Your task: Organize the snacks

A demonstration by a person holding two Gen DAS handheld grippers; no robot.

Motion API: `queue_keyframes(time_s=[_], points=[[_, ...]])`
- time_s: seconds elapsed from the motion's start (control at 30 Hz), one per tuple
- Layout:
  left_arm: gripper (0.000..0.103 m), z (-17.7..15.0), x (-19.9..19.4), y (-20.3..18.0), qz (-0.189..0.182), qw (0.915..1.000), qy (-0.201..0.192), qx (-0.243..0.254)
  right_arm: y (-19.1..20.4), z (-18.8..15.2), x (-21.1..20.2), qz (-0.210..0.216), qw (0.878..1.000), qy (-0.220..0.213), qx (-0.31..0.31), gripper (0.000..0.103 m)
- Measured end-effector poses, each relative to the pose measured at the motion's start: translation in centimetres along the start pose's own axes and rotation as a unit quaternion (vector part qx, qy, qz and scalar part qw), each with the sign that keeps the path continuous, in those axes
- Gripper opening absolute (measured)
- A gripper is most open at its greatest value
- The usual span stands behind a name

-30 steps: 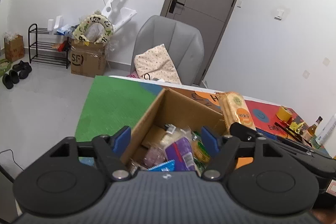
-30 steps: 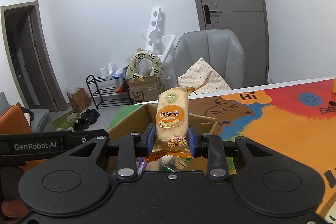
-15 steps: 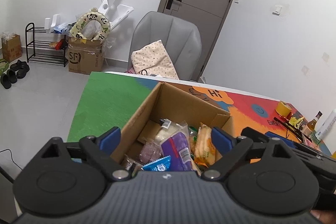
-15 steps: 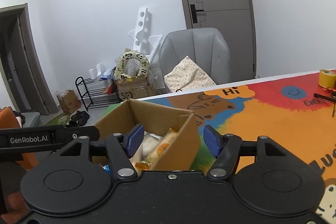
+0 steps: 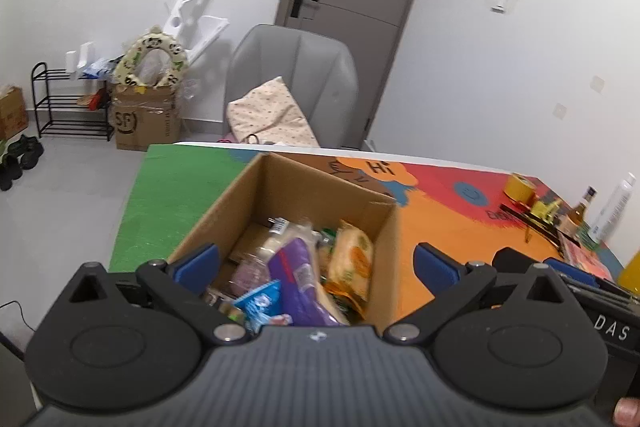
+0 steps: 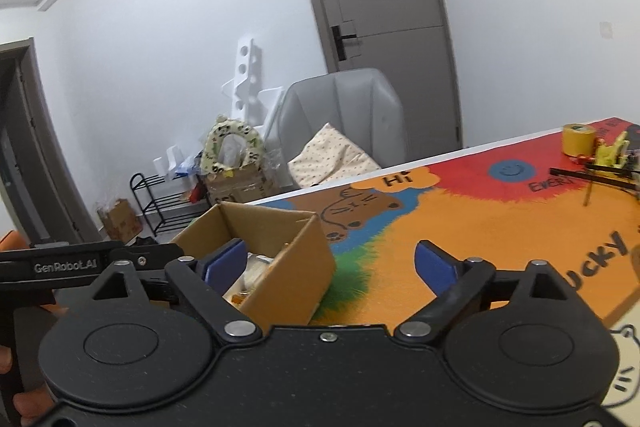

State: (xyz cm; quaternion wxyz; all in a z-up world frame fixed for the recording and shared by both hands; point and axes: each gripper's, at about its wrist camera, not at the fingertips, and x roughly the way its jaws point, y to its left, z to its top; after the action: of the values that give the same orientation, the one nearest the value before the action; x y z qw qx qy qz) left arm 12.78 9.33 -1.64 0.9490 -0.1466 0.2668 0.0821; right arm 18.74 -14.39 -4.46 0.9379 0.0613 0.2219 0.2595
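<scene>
An open cardboard box (image 5: 280,183) sits on the colourful table mat, holding several snack packets. An orange-labelled cracker packet (image 5: 352,259) lies inside against the right wall, beside a purple packet (image 5: 300,279) and a blue one (image 5: 260,303). My left gripper (image 5: 316,263) is open and empty, its jaws wide apart over the box. My right gripper (image 6: 332,263) is open and empty, to the right of the box (image 6: 288,259), over the mat.
A yellow tape roll (image 6: 578,139), black sticks (image 6: 592,175) and bottles (image 5: 580,215) lie at the table's far right. A grey chair (image 5: 296,83) with a cushion stands behind the table. A shoe rack (image 5: 68,103) and boxes stand by the wall.
My right gripper let go of the cracker packet into the box, opened wide and swung right away from the box. My left gripper opened wider.
</scene>
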Motion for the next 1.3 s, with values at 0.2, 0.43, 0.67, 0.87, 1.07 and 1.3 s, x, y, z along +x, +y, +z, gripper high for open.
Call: queue_keyframes(time_s=[0.2,0.43,0.67,0.87,1.07,1.3], points=[[0.103,-0.6,-1.4,-1.1,-0.006,0.9999,-0.004,0.009,-1.3,-0.2,-1.9,-0.011,1.000,0.002,0.020,0.100],[0.103,-1.0,-3.1,-1.8,-0.018,0.9997,-0.002,0.016,-1.2,-0.3,-4.4,-0.018,1.000,0.000,0.008,0.103],[0.103,-1.8,-4.7,-2.5,-0.048,0.9979,-0.001,0.043,-1.7,-0.7,-6.5,-0.028,1.000,0.000,0.012,0.103],[0.103,-2.6,-6.3,-3.0,-0.052,0.9974,-0.008,0.049,-1.7,-1.1,-8.7,-0.045,0.999,0.001,0.012,0.103],[0.103,-3.7,-8.1,-3.6,-0.051,0.9955,-0.009,0.079,-1.6,-2.2,-9.8,-0.043,0.998,0.023,0.030,0.103],[0.103,-5.3,-9.4,-3.7,-0.034,0.9940,-0.004,0.104,-0.8,-3.2,-10.3,-0.047,0.998,0.042,0.029,0.103]])
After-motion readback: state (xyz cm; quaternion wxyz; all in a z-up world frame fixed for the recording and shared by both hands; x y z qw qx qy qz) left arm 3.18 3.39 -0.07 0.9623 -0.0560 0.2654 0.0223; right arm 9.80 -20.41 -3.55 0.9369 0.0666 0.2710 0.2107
